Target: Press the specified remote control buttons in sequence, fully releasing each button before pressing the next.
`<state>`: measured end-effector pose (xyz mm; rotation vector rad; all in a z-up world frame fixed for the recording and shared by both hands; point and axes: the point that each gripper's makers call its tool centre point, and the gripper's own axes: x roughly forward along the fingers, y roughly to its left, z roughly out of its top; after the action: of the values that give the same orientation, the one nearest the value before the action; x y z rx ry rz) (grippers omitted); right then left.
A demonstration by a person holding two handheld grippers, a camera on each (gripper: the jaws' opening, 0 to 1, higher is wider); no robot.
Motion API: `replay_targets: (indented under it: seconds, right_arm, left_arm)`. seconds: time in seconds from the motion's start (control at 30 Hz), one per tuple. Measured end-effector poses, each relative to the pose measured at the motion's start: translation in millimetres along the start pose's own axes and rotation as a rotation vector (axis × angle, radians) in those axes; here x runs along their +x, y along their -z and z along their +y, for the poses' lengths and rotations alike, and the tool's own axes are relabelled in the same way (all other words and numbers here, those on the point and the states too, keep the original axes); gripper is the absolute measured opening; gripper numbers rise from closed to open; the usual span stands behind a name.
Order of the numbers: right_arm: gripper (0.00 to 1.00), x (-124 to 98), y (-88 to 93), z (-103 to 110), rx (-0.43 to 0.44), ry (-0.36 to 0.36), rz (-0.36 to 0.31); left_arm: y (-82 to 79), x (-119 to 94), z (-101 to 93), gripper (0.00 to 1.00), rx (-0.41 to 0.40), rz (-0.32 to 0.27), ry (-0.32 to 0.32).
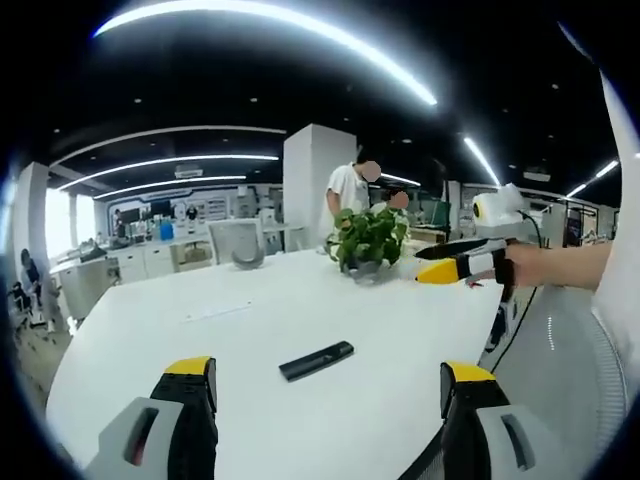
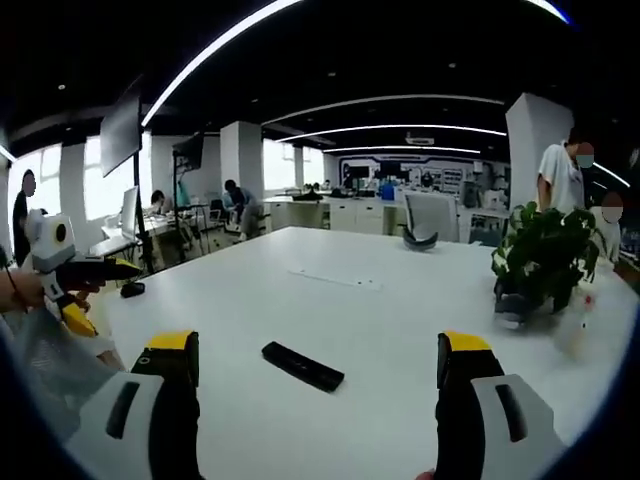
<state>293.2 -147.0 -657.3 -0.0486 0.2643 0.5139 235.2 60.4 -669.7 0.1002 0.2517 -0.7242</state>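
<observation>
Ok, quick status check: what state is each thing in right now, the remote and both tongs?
Remote control: lying flat on the white table, untouched, nothing on it.
Left tongs: open, empty, above the table short of the remote.
Right tongs: open, empty, also short of the remote.
Potted plant: upright on the table's far side.

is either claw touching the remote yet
No, the remote lies alone on the table, apart from the open left claw.
</observation>
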Motion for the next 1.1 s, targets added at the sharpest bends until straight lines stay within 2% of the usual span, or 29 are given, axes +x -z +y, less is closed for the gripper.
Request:
replay_targets:
  seconds: [0.37, 0.5, 0.77, 0.93, 1.0, 1.1]
  right_arm:
    - [1.0, -29, -0.7, -12, 0.015, 0.083, -0.014]
    - [1.0, -41, -4.1, -20, -0.033, 0.134, -0.009]
    - [1.0, -60, -14.8, -33, -0.016, 0.211, -0.061]
    - [1.0, -68, -24.0, -38, -0.079, 0.255, -0.082]
    - [1.0, -72, -26.9, -40, -0.133, 0.267, -0.08]
    - [1.0, -76, -22.8, -45, -0.198, 0.287, -0.067]
  left_arm:
    - [3.6, 1, -1.4, 0.97, 0.015, 0.019, 0.003]
    - [5.2, 1, 1.5, 0.97, 0.01, 0.027, -0.007]
    - [6.8, 0, 6.9, 0.96, 0.001, 0.03, -0.028]
    - [7.8, 0, 6.9, 0.96, 0.014, 0.037, -0.028]
    - [7.4, 0, 6.4, 0.96, 0.021, 0.035, -0.026]
    - [6.6, 0, 5.3, 0.96, 0.022, 0.031, -0.019]
